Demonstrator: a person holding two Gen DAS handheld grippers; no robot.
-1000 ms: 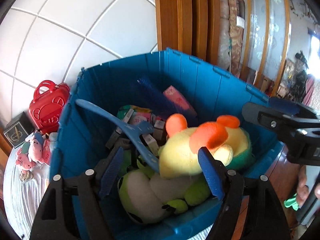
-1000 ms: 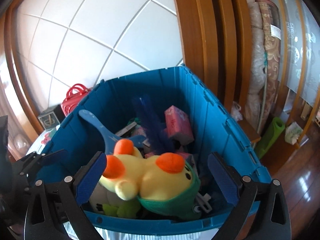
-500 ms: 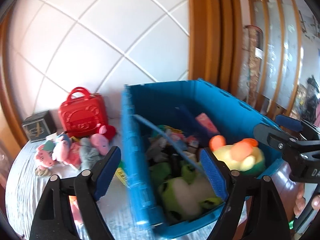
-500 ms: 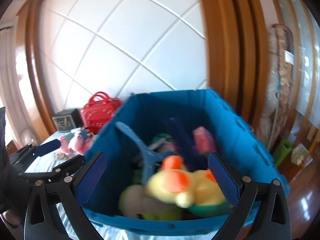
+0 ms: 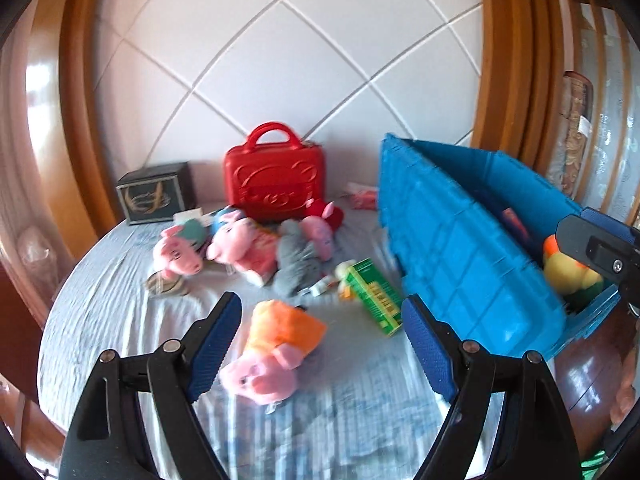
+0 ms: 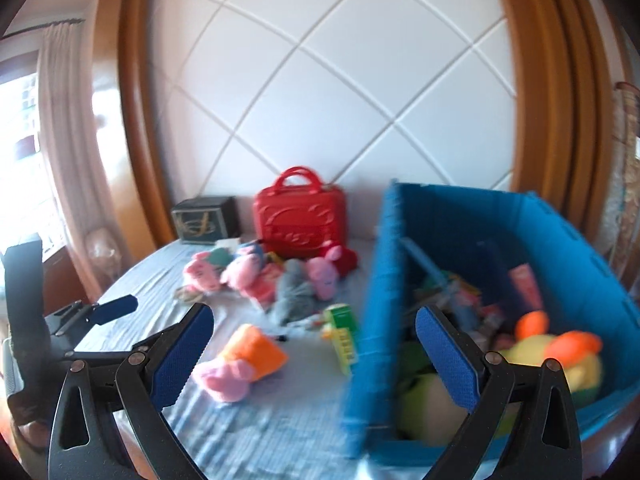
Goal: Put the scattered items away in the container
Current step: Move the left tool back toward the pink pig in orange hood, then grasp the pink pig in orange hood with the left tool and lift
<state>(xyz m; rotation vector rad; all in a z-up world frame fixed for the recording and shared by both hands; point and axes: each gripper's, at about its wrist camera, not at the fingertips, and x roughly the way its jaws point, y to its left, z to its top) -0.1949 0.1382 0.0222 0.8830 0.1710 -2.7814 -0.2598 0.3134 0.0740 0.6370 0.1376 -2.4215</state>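
Both the left gripper [image 5: 320, 344] and the right gripper [image 6: 314, 352] stand open and empty; the left's jaws have just been widening. To take the pink pig plush in the orange dress [image 5: 276, 348] well, straddle its soft body, squeeze firmly, then carry it into the blue plastic crate [image 5: 460, 248].

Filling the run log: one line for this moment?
left gripper: open, empty | right gripper: open, empty | blue bin: part filled | nearest loose: pink plush

Both tongs swing away from the blue bin [image 5: 472, 256] toward nine o'clock; the left tongs [image 5: 320, 344], jaws having just been opening and empty, now frame the orange-dressed pig plush [image 5: 276, 344] on the bed [image 5: 120, 280].
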